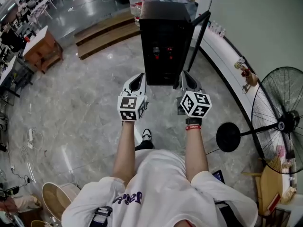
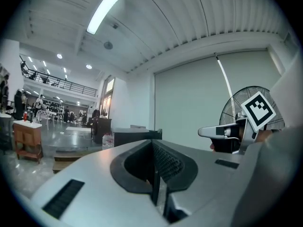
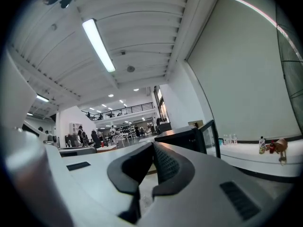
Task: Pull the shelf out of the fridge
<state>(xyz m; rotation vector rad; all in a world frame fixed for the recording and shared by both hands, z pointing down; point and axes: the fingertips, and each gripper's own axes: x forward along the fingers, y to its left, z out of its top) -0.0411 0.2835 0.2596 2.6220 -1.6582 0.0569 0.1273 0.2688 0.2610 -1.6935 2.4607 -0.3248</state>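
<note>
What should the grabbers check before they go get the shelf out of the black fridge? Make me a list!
1. Fridge door open: ok, it stands swung out.
2. Left gripper empty: ok, jaws together, nothing between them.
3. Right gripper empty: ok, jaws together, nothing between them.
4. Jaws open for grabbing: not ok, both are shut.
5. Shelf in sight: cannot tell, the fridge's inside is too dark.
6. Fan out of the way: ok, it stands off to the right side.
</note>
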